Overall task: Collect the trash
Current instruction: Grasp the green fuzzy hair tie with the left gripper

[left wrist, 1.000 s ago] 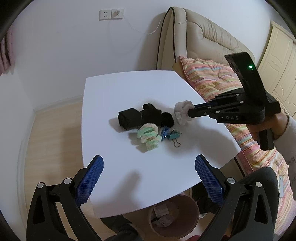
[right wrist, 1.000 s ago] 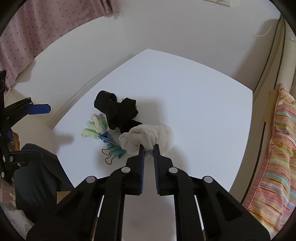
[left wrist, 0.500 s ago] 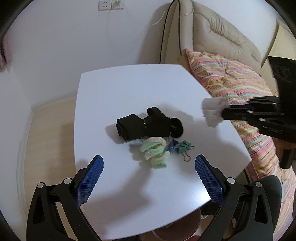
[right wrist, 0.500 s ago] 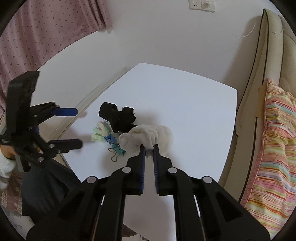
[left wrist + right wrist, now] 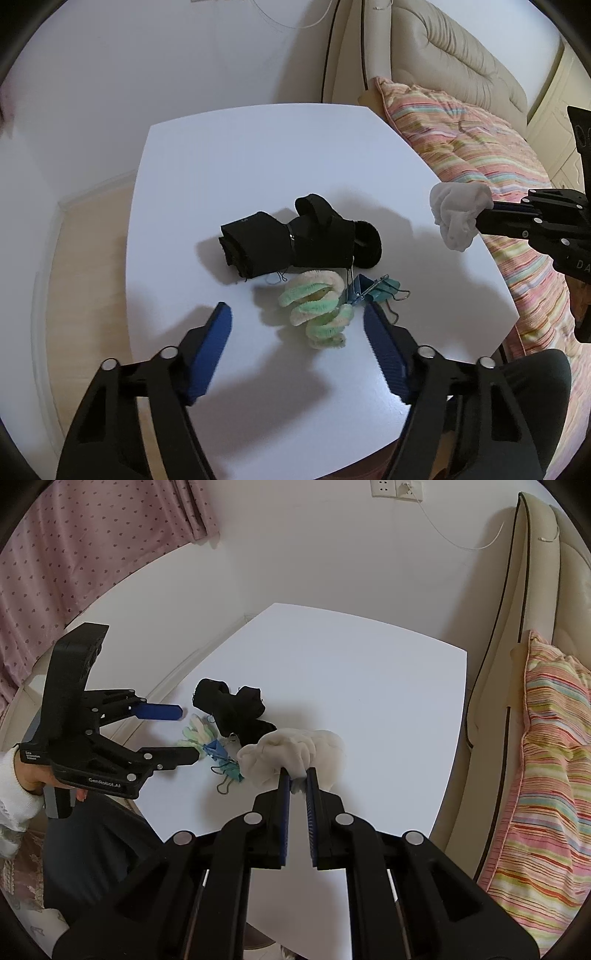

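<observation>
A crumpled white tissue wad point(image 5: 291, 755) hangs above the white table point(image 5: 369, 672), and my right gripper point(image 5: 297, 775) is shut on it; the left wrist view shows the white tissue wad point(image 5: 458, 214) at the right. My left gripper point(image 5: 297, 317) hovers low over a green and cream fuzzy twist point(image 5: 319, 308), its jaws closing with the twist between them, the pads apart from it. In the right wrist view the left gripper point(image 5: 188, 734) straddles the fuzzy twist point(image 5: 197, 734). Black cloth pieces point(image 5: 291, 240) and blue and teal binder clips point(image 5: 373, 293) lie just behind.
A beige padded sofa point(image 5: 443, 59) with a striped pillow point(image 5: 487, 166) stands right of the table. A pink dotted curtain point(image 5: 81, 539) hangs at the left. A wall socket point(image 5: 393, 487) with a cable is on the white wall. A person's dark trouser leg point(image 5: 535, 387) is near the front edge.
My left gripper came forward and down over the fuzzy twist and its jaws narrowed. The right gripper lifted the tissue wad off the pile and carried it to the right.
</observation>
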Tool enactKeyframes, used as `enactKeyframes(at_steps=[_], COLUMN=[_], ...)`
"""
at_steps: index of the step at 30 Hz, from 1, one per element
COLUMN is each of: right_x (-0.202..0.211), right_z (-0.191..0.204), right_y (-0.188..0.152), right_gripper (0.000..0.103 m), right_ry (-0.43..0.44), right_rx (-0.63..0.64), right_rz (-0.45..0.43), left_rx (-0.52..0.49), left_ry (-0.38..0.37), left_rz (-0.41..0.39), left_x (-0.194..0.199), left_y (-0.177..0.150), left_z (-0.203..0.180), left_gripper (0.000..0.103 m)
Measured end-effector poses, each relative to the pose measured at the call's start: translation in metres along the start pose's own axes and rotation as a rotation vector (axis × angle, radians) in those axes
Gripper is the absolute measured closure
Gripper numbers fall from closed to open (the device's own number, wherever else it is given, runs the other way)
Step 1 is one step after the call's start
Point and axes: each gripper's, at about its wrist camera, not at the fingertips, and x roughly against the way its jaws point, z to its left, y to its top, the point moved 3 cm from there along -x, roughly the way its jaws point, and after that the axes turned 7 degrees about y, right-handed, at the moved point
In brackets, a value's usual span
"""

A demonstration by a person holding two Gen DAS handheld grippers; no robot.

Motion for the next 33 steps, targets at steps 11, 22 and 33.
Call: enactKeyframes(at_steps=[11, 22, 33], right_x=[-0.003, 0.003, 0.032], right_z=[0.002, 0.007, 0.029], right_y=[-0.003, -0.008, -0.026], right_gripper=[0.095, 0.095, 0.095], right_ry=[0.000, -0.011, -0.022], right_rx=[-0.004, -0.008, 0.009], right_rz=[0.002, -0.012, -0.056], left_rx=[-0.014, -0.029, -0.069], left_ry=[-0.007, -0.010, -0.021], left_rz=[0.024, -0.018, -0.074], left_x=[-0.005, 0.011, 0.054], left_y=[-0.003, -0.003, -0.016], left_z=[0.001, -0.001, -0.010], left_gripper=[0.078, 0.095, 0.095])
